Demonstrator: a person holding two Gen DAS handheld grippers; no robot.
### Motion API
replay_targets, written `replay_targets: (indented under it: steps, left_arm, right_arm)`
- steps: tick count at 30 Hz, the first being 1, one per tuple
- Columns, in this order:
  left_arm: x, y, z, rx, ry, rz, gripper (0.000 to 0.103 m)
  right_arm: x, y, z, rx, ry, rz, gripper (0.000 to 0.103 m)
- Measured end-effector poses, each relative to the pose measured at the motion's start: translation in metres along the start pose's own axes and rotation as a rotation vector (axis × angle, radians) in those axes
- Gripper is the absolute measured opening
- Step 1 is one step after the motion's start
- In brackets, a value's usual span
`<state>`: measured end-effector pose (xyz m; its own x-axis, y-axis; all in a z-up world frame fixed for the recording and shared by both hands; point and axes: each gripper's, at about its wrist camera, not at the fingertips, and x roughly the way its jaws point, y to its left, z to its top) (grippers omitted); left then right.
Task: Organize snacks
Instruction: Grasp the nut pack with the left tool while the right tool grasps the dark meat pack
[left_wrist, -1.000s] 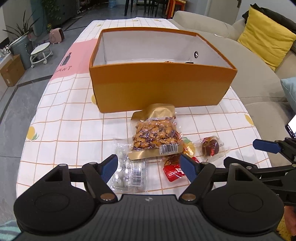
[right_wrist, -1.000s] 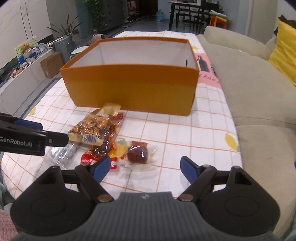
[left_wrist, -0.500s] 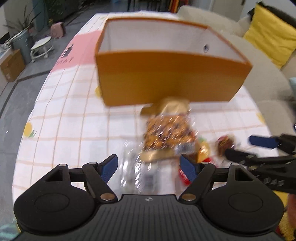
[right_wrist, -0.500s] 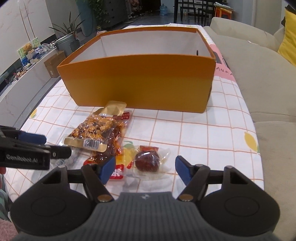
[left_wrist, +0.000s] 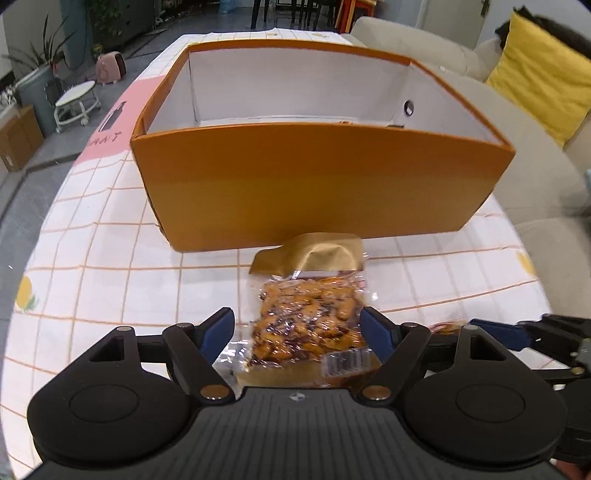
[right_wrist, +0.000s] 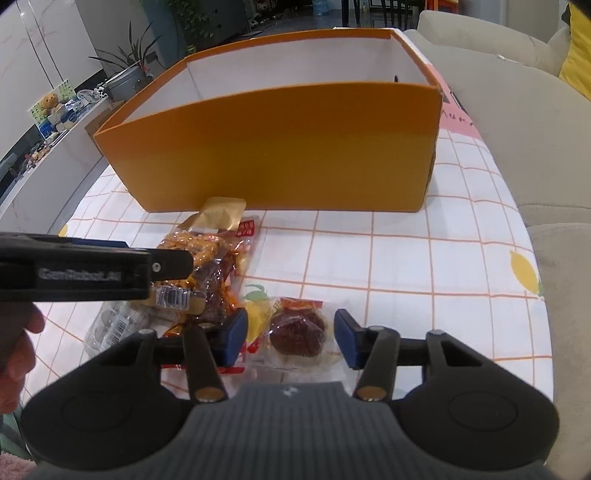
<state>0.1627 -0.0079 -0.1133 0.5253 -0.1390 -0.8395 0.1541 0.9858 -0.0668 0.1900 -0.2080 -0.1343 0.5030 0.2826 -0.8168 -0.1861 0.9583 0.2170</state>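
An open orange box (left_wrist: 317, 184) with a white inside stands on the checked tablecloth; it also shows in the right wrist view (right_wrist: 280, 147). A gold-topped bag of nuts (left_wrist: 310, 317) lies in front of it, between the open jaws of my left gripper (left_wrist: 297, 334). My right gripper (right_wrist: 291, 338) is open around a clear-wrapped dark brown snack (right_wrist: 297, 330). The nut bag (right_wrist: 199, 251), a red packet (right_wrist: 221, 291) and a clear pack of pale balls (right_wrist: 114, 325) lie to its left. The left gripper's finger (right_wrist: 92, 273) crosses above them.
A beige sofa (left_wrist: 535, 177) with a yellow cushion (left_wrist: 535, 74) runs along the table's right side. The table edge (right_wrist: 535, 350) is close on the right. The right gripper's fingertip (left_wrist: 498, 334) shows at right in the left wrist view.
Both grippers moved forward and down. The left one now straddles the nut bag, the right one now straddles the dark wrapped snack. Both stay open.
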Motion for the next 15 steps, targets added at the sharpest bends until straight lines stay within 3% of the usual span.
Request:
replay_targets:
  steps: [8, 15]
  left_arm:
    - [0.017, 0.002, 0.004, -0.002, 0.057, -0.024, 0.091]
    - [0.021, 0.0, 0.003, 0.007, 0.06, -0.035, 0.094]
  right_arm:
    - [0.005, -0.002, 0.0, 0.001, 0.007, 0.017, 0.046]
    - [0.006, -0.002, 0.0, -0.008, 0.0, 0.026, 0.043]
